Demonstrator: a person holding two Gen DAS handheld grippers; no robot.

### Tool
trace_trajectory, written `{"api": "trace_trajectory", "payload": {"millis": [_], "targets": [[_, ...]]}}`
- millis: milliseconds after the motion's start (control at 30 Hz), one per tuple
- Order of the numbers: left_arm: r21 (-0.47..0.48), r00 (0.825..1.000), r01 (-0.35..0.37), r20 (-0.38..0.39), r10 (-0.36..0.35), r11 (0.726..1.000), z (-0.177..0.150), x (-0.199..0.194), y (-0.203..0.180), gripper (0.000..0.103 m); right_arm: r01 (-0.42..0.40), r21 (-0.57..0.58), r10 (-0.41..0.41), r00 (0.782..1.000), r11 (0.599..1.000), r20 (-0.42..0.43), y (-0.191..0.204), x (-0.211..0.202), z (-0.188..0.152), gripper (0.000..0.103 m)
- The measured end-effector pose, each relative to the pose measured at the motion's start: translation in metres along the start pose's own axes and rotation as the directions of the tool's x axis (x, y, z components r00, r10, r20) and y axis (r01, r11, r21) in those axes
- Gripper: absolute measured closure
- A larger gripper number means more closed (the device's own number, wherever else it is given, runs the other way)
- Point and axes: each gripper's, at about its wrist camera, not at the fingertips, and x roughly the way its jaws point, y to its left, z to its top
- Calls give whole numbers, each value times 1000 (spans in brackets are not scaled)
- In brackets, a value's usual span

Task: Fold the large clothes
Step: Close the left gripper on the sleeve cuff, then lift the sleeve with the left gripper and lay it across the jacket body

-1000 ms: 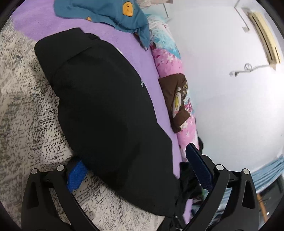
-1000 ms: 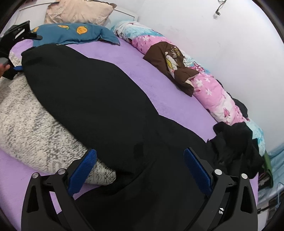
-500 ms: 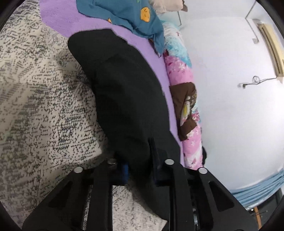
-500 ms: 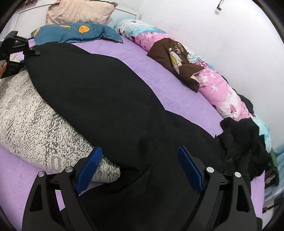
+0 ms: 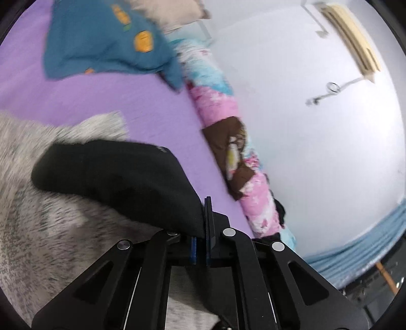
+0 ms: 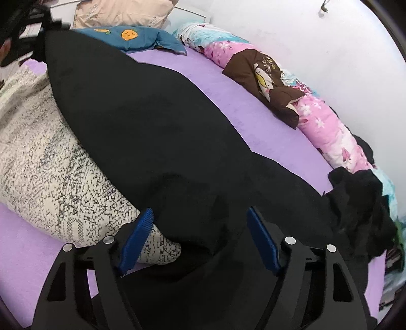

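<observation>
The large black fabric garment (image 6: 157,132) lies across the purple bedsheet (image 6: 256,106), draped partly over a speckled white-and-black knit (image 6: 50,162). The left gripper (image 5: 202,218) is clenched on the garment's edge, apparently raised above the sheet. The right gripper (image 6: 200,238) is closing, black cloth between its unpressed blue pads (image 6: 138,238).

We're in a bedroom at home, no question. There's the bed (image 6: 266,106) under a purple sheet, a beige pillow (image 6: 121,15) up at the head, a teal one with orange fruit faces (image 6: 132,38) beside it. A pink floral quilt (image 6: 324,127) lies rolled along the white wall (image 5: 317,152). An air-conditioning unit (image 5: 352,43) hangs high up, and blue curtains (image 5: 368,236) hang at the far side.
</observation>
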Motion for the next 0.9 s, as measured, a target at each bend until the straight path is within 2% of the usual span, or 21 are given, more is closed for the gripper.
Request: {"api": "trace_trajectory", "payload": {"millis": [133,200,333,400,633,733,900], "targets": [[72,999,40,9,-41,997,5,-7,-45,100,-8,21,7,999,1000,31,-6,-21,-7,25],[127,999,53,4,-54,991,2,-8,-75,100,-7,31,6,999,999,41,-11,-32,-15,19],[231,995,96,-11,-95,968,-15,-5,-140,100,-10,69,7,999,998,42,-26,-53,-41,19],[252,992,124,-26,-121,960,-29,-3,-163,100,-10,84,7,999,996,35,-35,-61,-54,18],[359,983,178,-100,-152,916,-91,27,-254,100,9,196,-10,1000,981,4,-89,-88,-114,15],[404,977,202,-146,-155,892,-129,47,-292,100,9,264,-12,1000,965,7,-114,-100,-138,15],[425,966,228,-211,-149,876,-188,81,-329,99,19,351,-28,999,936,18,-155,-113,-178,14]]}}
